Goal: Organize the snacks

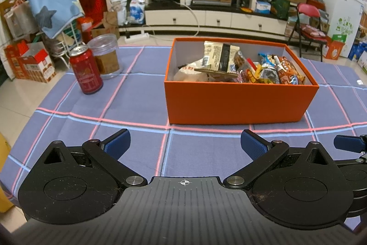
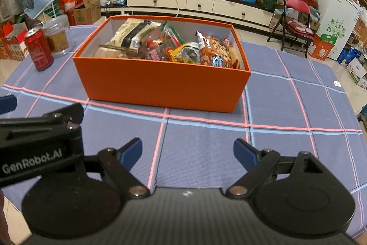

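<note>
2 views show the same layout, starting with the left wrist camera. The left gripper (image 1: pixel 184 144) hovers low over the tabletop (image 1: pixel 142 148) with its blue-padded fingers (image 1: pixel 118 142) spread wide and nothing between them. The orange box (image 1: pixel 238 100) of snacks (image 1: pixel 259 70) sits ahead at about 1 o'clock from those fingers, well apart from them, with bare checked cloth between. Its long axis runs roughly left to right across the view, so its long front wall faces the gripper. A red can (image 1: pixel 86 70) and a clear jar (image 1: pixel 105 56) stand close together at about 10 o'clock, the jar just behind the can. At the right edge, a blue finger of the other gripper is cut off by the frame.

From the right wrist camera, the right gripper (image 2: pixel 187 153) is likewise released and empty, its fingers (image 2: pixel 245 155) splayed above the cloth. The orange box (image 2: pixel 160 86) lies at about 11 o'clock, its long axis again crosswise though skewed. Neither hand looks clearly nearer; I judge the right slightly closer to the packets heaped at the box's right end. The left gripper's body (image 2: pixel 39 144) intrudes at 9 o'clock.

Hard to make out: the front wall hides the packets' lower halves, printing is unreadable, and the box's floor is unseen. I see no loose snacks on the cloth in either view.
</note>
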Demonstrator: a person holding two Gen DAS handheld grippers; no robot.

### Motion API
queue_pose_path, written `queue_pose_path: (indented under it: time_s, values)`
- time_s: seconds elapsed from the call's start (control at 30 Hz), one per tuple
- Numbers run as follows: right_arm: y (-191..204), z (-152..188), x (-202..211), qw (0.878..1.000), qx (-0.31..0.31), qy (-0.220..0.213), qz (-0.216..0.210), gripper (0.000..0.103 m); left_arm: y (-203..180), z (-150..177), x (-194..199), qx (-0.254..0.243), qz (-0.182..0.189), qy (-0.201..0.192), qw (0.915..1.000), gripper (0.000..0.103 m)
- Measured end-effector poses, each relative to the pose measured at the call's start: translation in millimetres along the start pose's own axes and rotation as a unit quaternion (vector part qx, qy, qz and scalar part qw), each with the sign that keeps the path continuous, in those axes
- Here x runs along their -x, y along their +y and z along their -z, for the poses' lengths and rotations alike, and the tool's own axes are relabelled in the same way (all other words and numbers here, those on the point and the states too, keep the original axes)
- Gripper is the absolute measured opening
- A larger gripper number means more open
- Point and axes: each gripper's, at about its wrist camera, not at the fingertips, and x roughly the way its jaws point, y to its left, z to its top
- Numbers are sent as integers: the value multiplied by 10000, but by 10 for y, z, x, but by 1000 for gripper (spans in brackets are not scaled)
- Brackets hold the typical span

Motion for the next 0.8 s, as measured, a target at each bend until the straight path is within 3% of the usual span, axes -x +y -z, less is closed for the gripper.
queue_pose_path:
  time_s: [0.47, 0.67, 0.8]
  values:
    - [8, 6, 5, 10000, 4, -9, -3, 89, -13, 7, -9, 38, 52, 24, 10000, 97]
    - [27, 3, 14, 10000, 62, -6, -12, 89, -40, 45, 72, -108, 14, -344, 9993, 96]
    - [41, 13, 16, 9999, 102, 8, -11, 89, -52, 51, 80, -196, -39, -380, 9991, 97]
